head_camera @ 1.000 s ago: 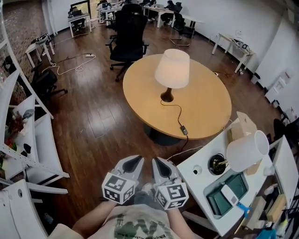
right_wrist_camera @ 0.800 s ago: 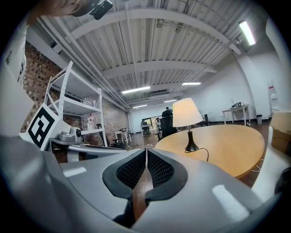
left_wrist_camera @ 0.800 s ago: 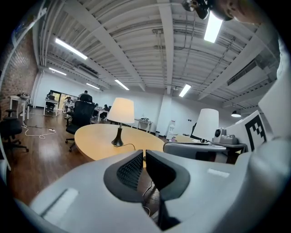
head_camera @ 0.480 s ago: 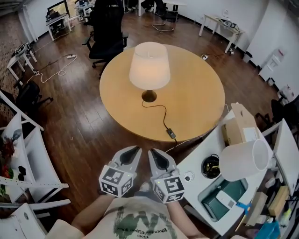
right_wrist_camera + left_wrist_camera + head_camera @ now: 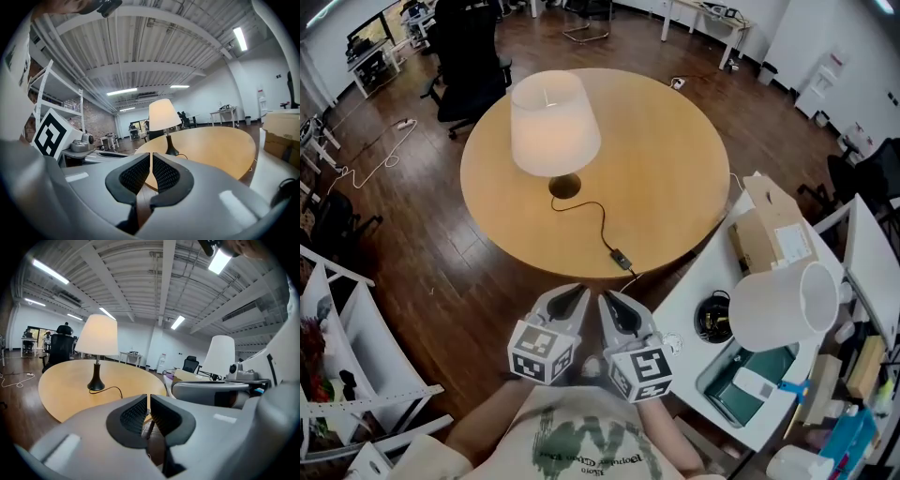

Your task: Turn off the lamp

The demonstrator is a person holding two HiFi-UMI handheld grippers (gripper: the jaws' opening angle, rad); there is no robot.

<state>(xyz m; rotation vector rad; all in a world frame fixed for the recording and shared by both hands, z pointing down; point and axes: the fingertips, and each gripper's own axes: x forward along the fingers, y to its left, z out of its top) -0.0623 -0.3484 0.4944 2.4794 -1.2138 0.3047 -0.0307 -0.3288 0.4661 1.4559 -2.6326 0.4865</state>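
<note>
A lit lamp with a cream shade and dark base stands on the round wooden table. Its black cord runs to an inline switch near the table's front edge. The lamp also shows in the left gripper view and the lamp in the right gripper view. My left gripper and right gripper are side by side just short of the table's near edge, both shut with nothing between the jaws.
A white desk at the right carries a second white lamp, a cardboard box, a black coil and a green tray. A black office chair stands behind the table. White shelving is at the left.
Both grippers and the view have moved forward toward the round table. The lamp and its cord switch now lie much closer. Both pairs of jaws stayed shut.
</note>
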